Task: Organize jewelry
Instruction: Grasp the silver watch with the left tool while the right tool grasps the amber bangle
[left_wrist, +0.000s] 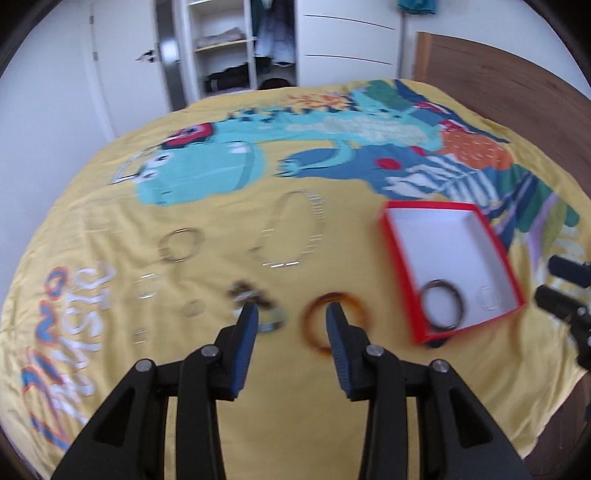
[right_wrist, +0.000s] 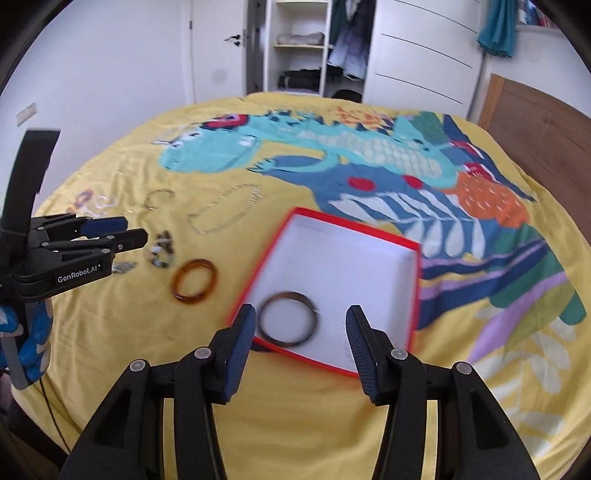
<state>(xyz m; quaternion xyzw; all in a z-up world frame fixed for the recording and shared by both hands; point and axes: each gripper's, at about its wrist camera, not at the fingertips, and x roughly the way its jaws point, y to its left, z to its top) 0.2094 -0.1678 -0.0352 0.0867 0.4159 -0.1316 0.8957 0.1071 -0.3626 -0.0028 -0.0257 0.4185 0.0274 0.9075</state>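
Our left claw (left_wrist: 291, 314) stands apart, empty, above the amber bangle (left_wrist: 336, 323) on the yellow bedcover (left_wrist: 221, 424), beside the red box (left_wrist: 450, 269); we fear one finger pushes the bangle away

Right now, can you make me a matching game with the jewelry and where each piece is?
Things:
1. dark bangle
2. amber bangle
3. long chain necklace
4. left gripper

Places or states:
A. lying in a big loop on the yellow bedspread, beyond the other pieces
B. open, holding nothing
C. inside the red box
D. on the bedspread just left of the box

Pairs: 1-C, 2-D, 3-A, 4-B
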